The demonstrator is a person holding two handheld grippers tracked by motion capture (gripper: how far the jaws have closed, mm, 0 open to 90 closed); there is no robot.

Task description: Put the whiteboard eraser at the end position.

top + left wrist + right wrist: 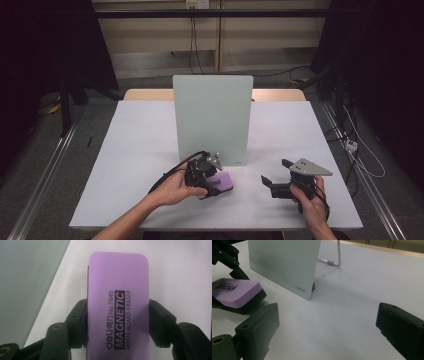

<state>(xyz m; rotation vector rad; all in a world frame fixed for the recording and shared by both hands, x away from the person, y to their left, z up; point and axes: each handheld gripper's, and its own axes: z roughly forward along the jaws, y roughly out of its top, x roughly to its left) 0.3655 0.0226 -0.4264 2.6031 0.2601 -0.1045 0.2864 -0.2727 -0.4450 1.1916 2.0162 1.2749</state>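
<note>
Left gripper (202,181) jaws clenched across purple eraser (118,307), long axis running straight out from jaws toward 12 o'clock. Eraser low over tabletop (140,150), whiteboard (212,117) near at 12. Right gripper (332,335) released, at 3 o'clock.

The purple eraser (117,307) runs off the left gripper view's bottom edge.

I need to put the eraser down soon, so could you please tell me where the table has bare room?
The table is bare left of the standing board, and between the board and the far right edge. The strip between both claws is free too. It is crowded only at the board's foot, where the left claw grips the purple eraser.
</note>
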